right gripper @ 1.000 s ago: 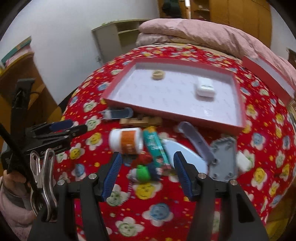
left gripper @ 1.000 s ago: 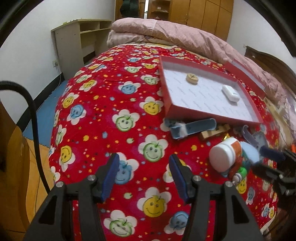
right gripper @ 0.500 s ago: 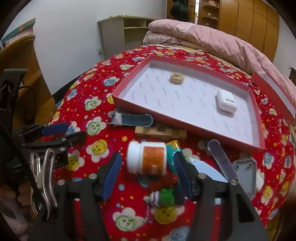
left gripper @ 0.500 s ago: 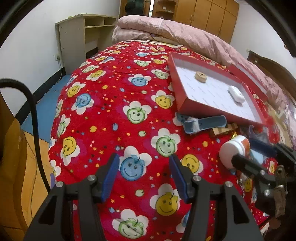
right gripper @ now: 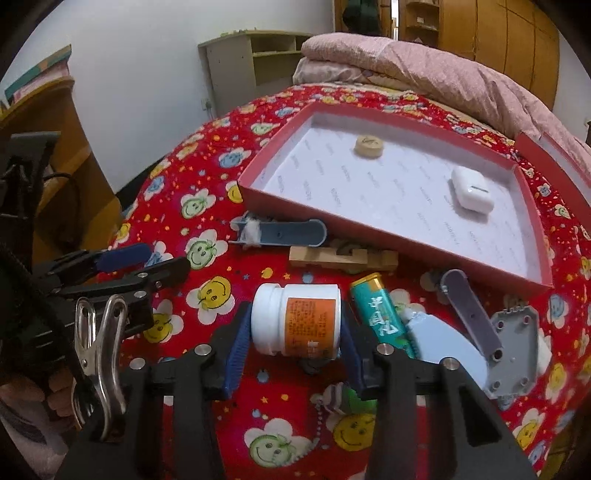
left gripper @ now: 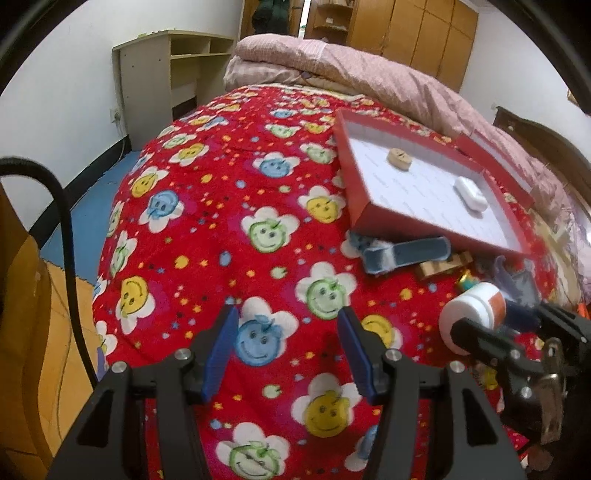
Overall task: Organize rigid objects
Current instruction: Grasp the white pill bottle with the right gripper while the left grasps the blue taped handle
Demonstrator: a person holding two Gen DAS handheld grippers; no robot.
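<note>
One white bottle (right gripper: 295,319) lies between the right gripper's (right gripper: 293,345) closing jaws; the left gripper (left gripper: 288,349) is spread, empty. Red tray (right gripper: 280,206) holds two items.

Looks like someone's bedroom at home: a bed (left gripper: 229,229) with a red smiley-flower cover, a pink quilt (left gripper: 369,70) folded at the far end, wooden wardrobes (left gripper: 417,33) behind, a shelf unit (left gripper: 166,70) far left.

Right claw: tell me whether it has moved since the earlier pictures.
Yes. The right claw has advanced toward the red box; its jaws now flank the white bottle and are closing.
</note>
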